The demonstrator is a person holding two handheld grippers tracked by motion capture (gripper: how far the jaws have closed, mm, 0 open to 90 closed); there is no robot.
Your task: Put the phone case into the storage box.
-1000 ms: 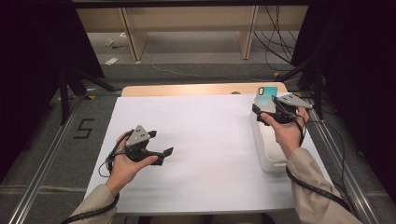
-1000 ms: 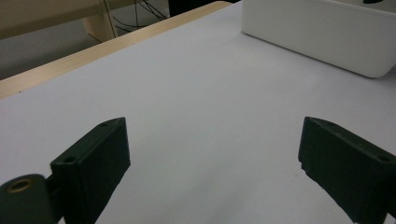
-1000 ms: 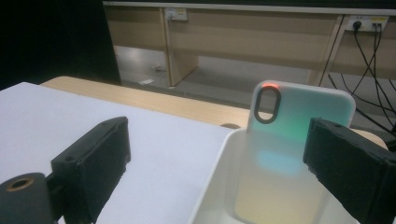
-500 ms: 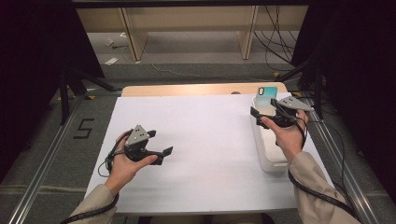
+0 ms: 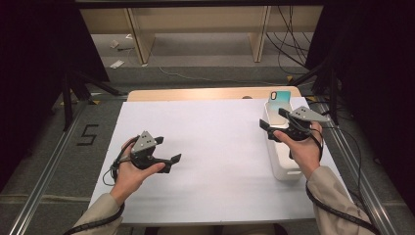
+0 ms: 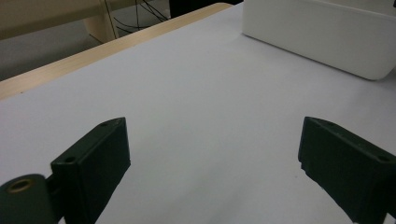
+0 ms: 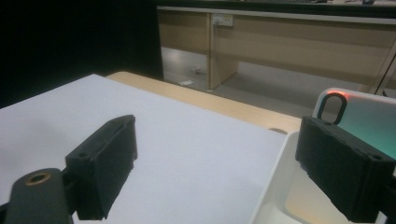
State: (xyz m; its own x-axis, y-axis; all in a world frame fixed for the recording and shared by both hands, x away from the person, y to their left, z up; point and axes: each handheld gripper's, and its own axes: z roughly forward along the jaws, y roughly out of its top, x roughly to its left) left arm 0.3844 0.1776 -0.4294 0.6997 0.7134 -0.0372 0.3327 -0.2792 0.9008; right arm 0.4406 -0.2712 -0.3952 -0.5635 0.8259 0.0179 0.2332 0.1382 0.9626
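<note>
White paper covers the table [image 5: 205, 147], with dim floor and wooden furniture beyond it. At the right gripper [image 5: 280, 123] the jaws stand wide apart and hold nothing; in the right gripper view one jaw hangs over the paper and the other over the white bin [image 5: 283, 161], close in front of the phone [image 7: 369, 121] — a teal-backed handset standing on end, leaning at the bin's far end. The left gripper [image 5: 170, 160] rests low over the paper on the person's left side, its jaws equally spread and empty, well apart from the bin.

The risk lies in the phone's stance; propped upright, it would likely tip or slide flat if a jaw nudges it before both close. A jaw could also catch the bin's rim and shove the light bin along the paper — the left gripper is too far off to steady it. Pinching the glossy back near its top edge might let it slip.
</note>
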